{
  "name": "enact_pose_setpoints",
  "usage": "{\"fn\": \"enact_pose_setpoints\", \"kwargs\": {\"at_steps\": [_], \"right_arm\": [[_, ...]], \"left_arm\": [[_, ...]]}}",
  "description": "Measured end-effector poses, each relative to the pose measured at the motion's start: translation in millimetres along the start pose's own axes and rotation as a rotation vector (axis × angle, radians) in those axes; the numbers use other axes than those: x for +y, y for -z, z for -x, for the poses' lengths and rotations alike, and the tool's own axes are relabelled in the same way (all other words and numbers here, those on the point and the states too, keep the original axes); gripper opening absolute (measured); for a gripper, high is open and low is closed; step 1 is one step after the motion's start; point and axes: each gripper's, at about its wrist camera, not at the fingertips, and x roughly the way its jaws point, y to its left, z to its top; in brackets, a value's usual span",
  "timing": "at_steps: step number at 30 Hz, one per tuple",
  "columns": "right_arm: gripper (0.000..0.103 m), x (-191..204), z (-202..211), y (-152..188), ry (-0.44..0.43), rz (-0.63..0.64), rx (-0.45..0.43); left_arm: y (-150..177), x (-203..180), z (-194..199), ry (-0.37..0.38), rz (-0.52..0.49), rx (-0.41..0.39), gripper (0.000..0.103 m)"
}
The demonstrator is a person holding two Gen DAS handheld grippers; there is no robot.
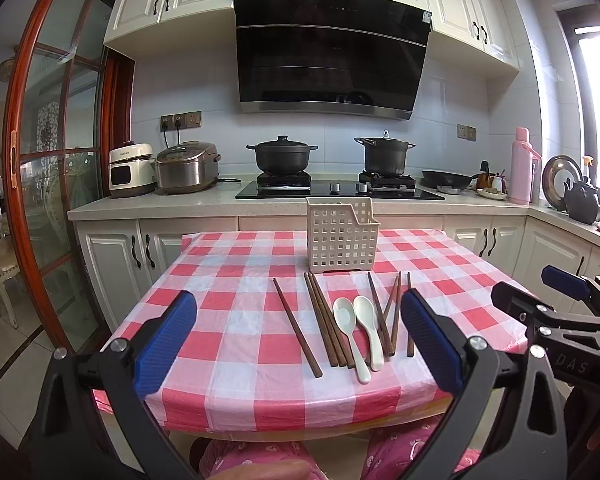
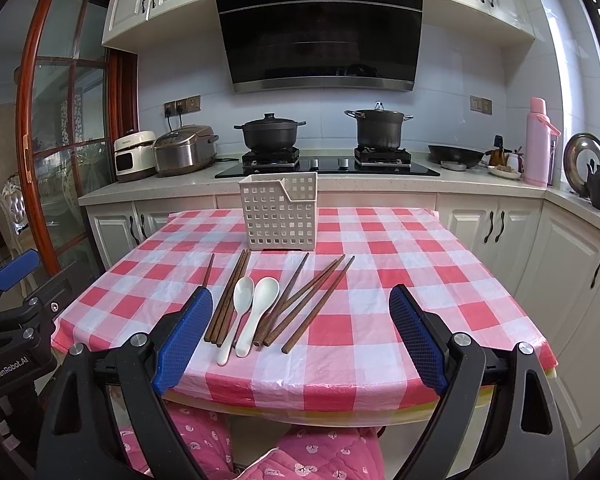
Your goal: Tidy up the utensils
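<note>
Both jaws released, empty; chopsticks (image 2: pixel 228 300) flank 2 spoons (image 2: pixel 252 312) before basket (image 2: pixel 278 216).

— What was hidden in the right view?
— The left finger (image 2: pixel 182 332) covered the near end of the single chopstick (image 2: pixel 208 270). The basket's (image 2: pixel 278 216) inside couldn't be seen.
— And the left view?
— The right gripper (image 1: pixel 560 304) ran off the frame's edge; its jaws couldn't be judged there.

Basket (image 1: pixel 342 240) at table (image 1: pixel 228 344) rear; chopsticks (image 1: pixel 327 320) before it, spoons (image 1: pixel 360 330) among them
</note>
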Motion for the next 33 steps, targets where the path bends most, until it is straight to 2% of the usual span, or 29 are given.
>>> {"fn": "enact_pose_setpoints", "kwargs": {"at_steps": [33], "right_arm": [[0.084,2.6,3.0,-1.3,-0.01,0.003,-0.006]], "left_arm": [[-0.6,-3.0,1.1,0.005,-0.005,0.0,0.099]]}}
